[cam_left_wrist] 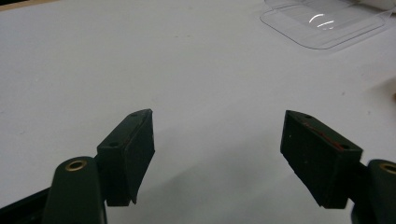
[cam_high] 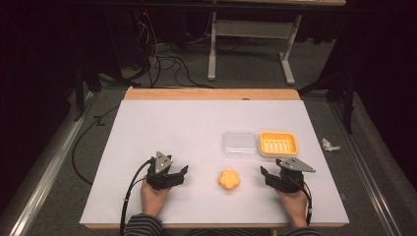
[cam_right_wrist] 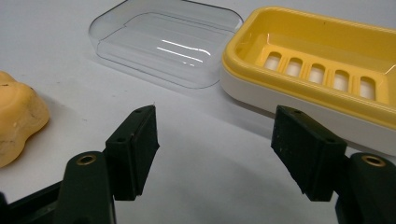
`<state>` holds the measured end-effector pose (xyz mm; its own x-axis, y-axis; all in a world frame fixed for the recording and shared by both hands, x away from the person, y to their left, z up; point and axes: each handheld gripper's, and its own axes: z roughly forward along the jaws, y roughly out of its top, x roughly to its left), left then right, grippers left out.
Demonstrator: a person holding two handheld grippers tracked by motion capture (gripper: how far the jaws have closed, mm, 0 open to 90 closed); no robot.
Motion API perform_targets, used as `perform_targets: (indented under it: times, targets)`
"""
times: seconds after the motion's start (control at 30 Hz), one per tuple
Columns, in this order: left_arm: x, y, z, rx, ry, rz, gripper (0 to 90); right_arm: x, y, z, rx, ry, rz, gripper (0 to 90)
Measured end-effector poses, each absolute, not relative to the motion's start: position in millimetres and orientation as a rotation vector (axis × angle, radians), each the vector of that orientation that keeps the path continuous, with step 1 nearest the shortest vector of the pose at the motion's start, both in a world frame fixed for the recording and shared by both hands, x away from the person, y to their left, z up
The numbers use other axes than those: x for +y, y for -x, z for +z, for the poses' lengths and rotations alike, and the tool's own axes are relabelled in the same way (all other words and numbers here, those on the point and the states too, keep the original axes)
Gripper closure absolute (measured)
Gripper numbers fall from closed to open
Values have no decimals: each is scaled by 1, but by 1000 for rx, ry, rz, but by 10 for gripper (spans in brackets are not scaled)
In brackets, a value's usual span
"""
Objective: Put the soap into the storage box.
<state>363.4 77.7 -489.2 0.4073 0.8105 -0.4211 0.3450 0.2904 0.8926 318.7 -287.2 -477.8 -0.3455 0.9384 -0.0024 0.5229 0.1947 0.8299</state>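
A: Nearest, at the tabletop's (cam_high: 147, 128) front edge: two hands in striped sleeves, each around a hand-held gripper. Left hand-held gripper (cam_high: 183, 170) wide apart, nothing between the jaws. Same in the left gripper view (cam_left_wrist: 217, 140): bare white surface between the pads.

B: And the right hand-held gripper (cam_high: 264, 173)?

A: Jaws apart too, holding nothing. Clear in the right gripper view (cam_right_wrist: 215, 140), blank tabletop in the gap.

B: Between the two?

A: Orange flower-shaped soap (cam_high: 228, 180), flat on the tabletop, touched by neither. Right gripper view: soap (cam_right_wrist: 16, 123) at the left edge, surface scuffed, a detail too small from above.

B: Farther back?

A: Clear plastic lid (cam_high: 239, 144), touching the yellow soap dish (cam_high: 279, 144) to its right, both just beyond the right hand-held gripper. Right gripper view: lid (cam_right_wrist: 163, 42) hollow side down, dish (cam_right_wrist: 317, 60) with a white base and a row of drain slots. Left gripper view: just a corner of the lid (cam_left_wrist: 322, 23) at top right.

B: Beyond the tabletop?

A: From above alone: crumpled white scrap (cam_high: 329, 144) on the floor at right, black cables (cam_high: 167, 61), pale desk frame (cam_high: 251, 44) at the back.

B: Any writing?

A: None legible anywhere.
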Motion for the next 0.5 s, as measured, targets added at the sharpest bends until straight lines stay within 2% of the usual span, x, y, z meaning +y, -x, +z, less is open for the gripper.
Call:
perform_targets:
  times: [0.33,0.5]
  targets:
    - [78,-364,-489,1179,-1302,427,267,-287,-318,-478,1942,-1365,1042,322]
    - [78,-364,-489,1180,-1307,429,267,-287,-322,-478,1978,-1379,1021,365]
